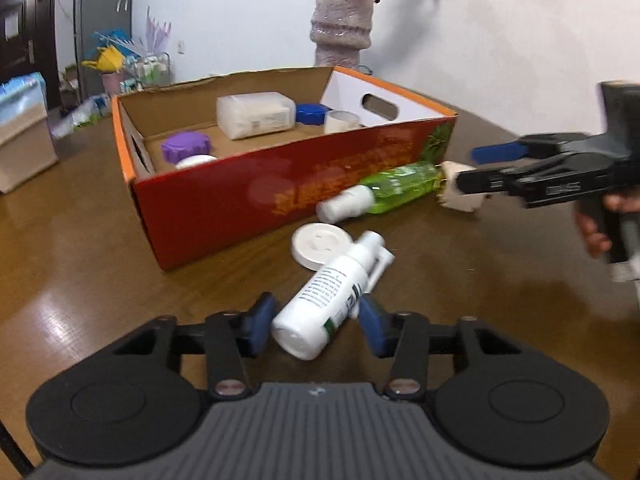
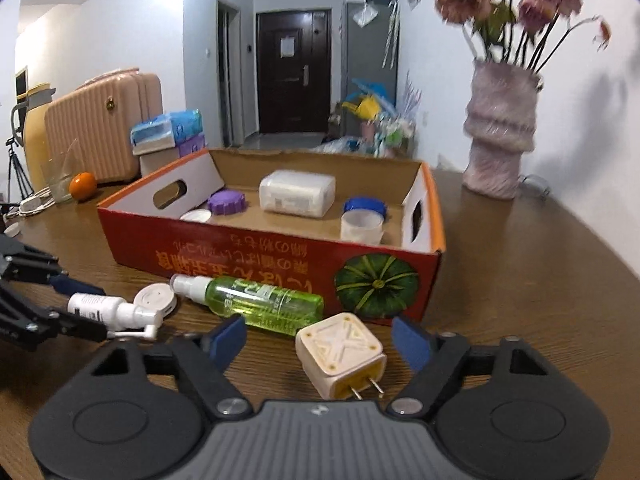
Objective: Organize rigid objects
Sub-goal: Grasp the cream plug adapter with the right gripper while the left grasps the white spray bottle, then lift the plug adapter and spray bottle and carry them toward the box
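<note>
White spray bottle (image 1: 320, 300) flat on table (image 1: 100, 264), near side of red box (image 1: 248, 196); long axis slanting away to the right. Straddled by left gripper (image 1: 310, 326), jaws narrowed, contact unclear. Right gripper (image 2: 320, 338) wide around plug adapter (image 2: 340, 354).

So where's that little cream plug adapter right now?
The plug adapter lies on the table between the right claw's open fingers, beside the green bottle, before the red box.

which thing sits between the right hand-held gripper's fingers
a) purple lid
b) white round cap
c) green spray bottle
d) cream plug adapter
d: the cream plug adapter lies on the table between the blue pads of the right hand-held gripper, prongs toward the camera, with gaps on both sides.
</note>
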